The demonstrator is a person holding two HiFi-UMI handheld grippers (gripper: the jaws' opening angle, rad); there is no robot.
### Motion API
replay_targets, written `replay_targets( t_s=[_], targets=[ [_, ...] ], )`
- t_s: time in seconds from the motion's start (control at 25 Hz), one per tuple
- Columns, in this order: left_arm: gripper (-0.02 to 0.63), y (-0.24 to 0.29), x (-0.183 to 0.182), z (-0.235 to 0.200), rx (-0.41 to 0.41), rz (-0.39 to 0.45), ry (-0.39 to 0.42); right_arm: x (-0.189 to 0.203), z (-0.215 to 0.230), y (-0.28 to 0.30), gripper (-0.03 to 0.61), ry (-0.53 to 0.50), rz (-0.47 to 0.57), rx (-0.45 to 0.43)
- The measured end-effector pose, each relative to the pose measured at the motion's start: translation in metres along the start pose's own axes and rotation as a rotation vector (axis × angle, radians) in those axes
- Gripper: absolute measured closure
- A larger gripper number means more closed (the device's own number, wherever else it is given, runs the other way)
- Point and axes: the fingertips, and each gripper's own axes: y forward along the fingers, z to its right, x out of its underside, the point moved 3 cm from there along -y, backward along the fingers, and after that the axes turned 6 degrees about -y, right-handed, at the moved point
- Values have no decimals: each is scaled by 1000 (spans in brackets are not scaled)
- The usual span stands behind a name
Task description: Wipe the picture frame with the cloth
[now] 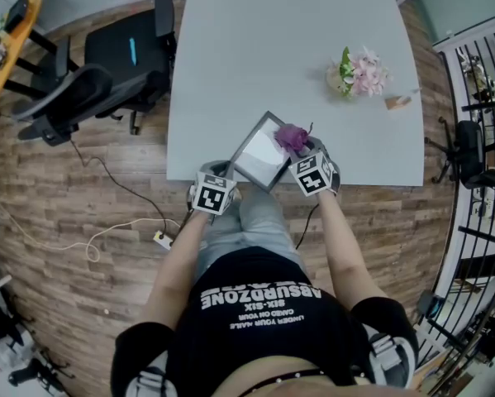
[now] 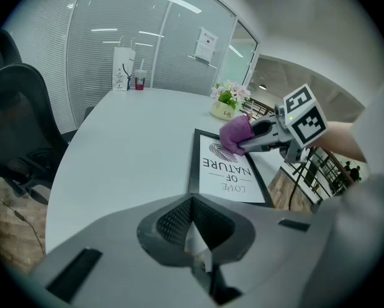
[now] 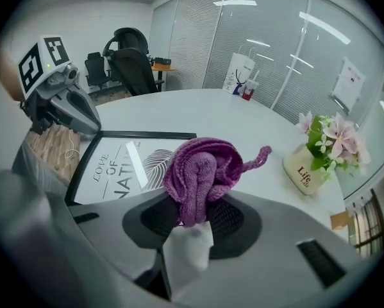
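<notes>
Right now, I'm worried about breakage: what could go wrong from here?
1. The picture frame pokes past the table edge, and the left gripper seems to pinch only its corner; a hard wipe might tip it off.
2. The right gripper grips just a fold of the cloth; it may pull loose.

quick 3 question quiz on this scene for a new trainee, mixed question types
1. True or false: the right claw grips the purple cloth.
2. What does the left claw hold? A) flower pot B) picture frame C) paper bag
3. Fill in: the picture frame reads LOVE OF ____.

Key: 1 true; 2 B; 3 NATURE.
</notes>
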Motion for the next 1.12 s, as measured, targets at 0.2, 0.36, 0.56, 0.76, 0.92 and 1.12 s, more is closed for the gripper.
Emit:
replay_targets(
  t_s=[0.2,0.36,0.56,0.76,0.92,1.12],
  targets=[
    [598,0,1,0,2,1,-5,2,1,3,448,17,20,10],
    [598,0,0,-1,4,2,-14,4,1,4,451,44,48,22],
    [598,-1,1,-1,2,3,-3,3,2,5,453,61,52,12],
    [598,0,1,0,3,3,7,4,1,5,456,62,51,29],
    [598,0,1,1,14,1,5,4,1,5,456,69,48,28],
    [598,0,1,0,14,-1,7,3,1,5,456,75,43,28]
  ],
)
